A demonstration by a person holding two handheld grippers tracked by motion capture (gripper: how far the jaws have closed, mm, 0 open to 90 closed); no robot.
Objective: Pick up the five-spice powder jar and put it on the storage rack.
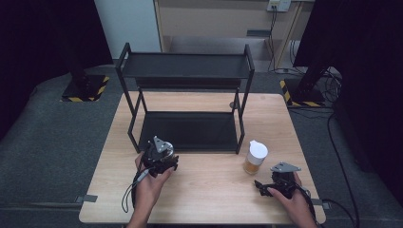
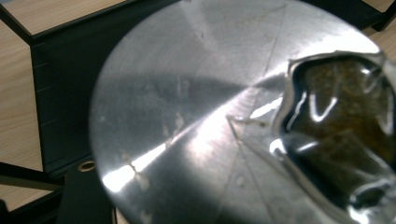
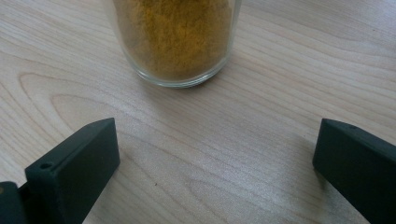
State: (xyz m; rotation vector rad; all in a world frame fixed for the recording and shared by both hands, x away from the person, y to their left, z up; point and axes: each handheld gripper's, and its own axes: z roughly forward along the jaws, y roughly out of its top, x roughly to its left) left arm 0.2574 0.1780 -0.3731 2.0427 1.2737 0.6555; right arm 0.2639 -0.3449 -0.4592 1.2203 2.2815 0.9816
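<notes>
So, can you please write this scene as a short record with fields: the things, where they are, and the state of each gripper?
surface: wooden table
rack: black two-level shelf, at the table's back half
jar: glass spice jar with white lid, orange powder inside, upright in front of the shelf's right leg
left gripper: holds a metal-lidded object close to its camera; jaws hidden
right gripper: open, aimed at the jar, not touching

A light wooden tabletop (image 1: 209,190) stands on a grey floor (image 1: 52,137). A black two-tier metal shelf rack (image 1: 187,102) stands on it, from the far edge toward the middle, its lower tray lying flat on the wood. Just beside the rack's near right leg, toward the right edge, stands a glass jar (image 1: 255,157) with a white lid, holding yellow-brown powder. Tape tabs (image 1: 89,198) sit at the near corners.
</notes>
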